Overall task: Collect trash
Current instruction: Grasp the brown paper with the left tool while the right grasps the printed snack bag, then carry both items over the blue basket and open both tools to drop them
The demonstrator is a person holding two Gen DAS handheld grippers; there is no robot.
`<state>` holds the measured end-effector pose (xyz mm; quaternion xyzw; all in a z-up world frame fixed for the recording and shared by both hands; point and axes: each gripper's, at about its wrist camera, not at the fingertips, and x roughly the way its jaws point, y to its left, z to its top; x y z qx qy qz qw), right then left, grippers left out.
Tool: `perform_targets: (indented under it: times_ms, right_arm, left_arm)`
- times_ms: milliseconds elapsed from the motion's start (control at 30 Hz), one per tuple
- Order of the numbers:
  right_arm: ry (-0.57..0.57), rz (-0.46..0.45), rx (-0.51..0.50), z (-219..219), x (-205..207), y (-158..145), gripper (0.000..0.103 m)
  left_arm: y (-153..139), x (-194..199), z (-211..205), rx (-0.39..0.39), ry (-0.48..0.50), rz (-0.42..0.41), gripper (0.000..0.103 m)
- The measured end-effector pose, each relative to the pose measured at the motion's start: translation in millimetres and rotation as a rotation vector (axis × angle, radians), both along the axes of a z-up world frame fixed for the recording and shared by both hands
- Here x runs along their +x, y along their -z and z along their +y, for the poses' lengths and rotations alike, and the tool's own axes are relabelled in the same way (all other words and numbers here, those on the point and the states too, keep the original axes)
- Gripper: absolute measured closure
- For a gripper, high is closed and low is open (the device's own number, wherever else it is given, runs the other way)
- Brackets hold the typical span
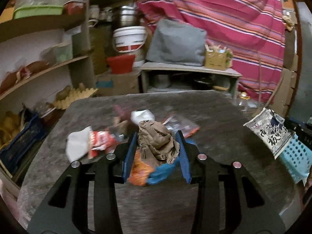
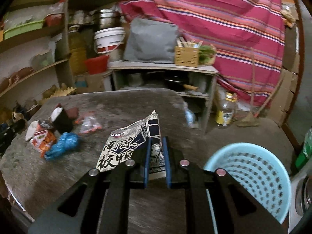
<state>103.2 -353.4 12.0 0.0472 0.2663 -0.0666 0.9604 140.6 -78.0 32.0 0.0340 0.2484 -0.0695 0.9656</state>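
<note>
Trash in hand: you carry two pieces. Your right gripper (image 2: 157, 157) has its jaws nearly shut on the printed wrapper (image 2: 124, 148); your left gripper (image 1: 157, 154) has its jaws partly open and pressed on the crumpled brown paper (image 1: 158, 140).
Wrapper axis: long side runs up and leftward from the jaws, flat sheet pinched at its right edge.
Basket bearing: blue basket (image 2: 251, 173) sits low and right of your right jaws, just beside the table (image 2: 120, 105) edge, mouth up.
Nearer hand: your right, in my judgement; from the left wrist the basket (image 1: 296, 156) shows at the far right, beyond the wrapper (image 1: 270, 131).
Left on table: blue bag (image 2: 62, 144), orange packet (image 2: 43, 138), clear packet (image 2: 88, 124), dark cup (image 2: 61, 120), all left of the wrapper.
Next move, judged: swing right, wrapper first.
</note>
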Motion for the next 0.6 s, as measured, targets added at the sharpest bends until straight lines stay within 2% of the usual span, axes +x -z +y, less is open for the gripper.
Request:
perform_targets:
  times_ms: [267, 467, 600]
  right_arm:
    - [0.127, -0.011, 0.015, -70.4, -45.1, 4.5, 0.090]
    - [0.205, 0.024, 0.020, -119.6, -65.9, 17.9, 0.090]
    - [0.270, 0.019, 0.044, -148.5, -83.1, 21.5, 0.090]
  left_arm:
    - [-7.3, 0.6, -74.6, -0.024, 0.114, -0.016, 0.064]
    - [-2.4, -0.9, -134.2, -0.053, 0.226, -0.008, 0.064]
    - [4.9, -6.4, -187.6, -0.039, 0.314, -0.004, 0.064]
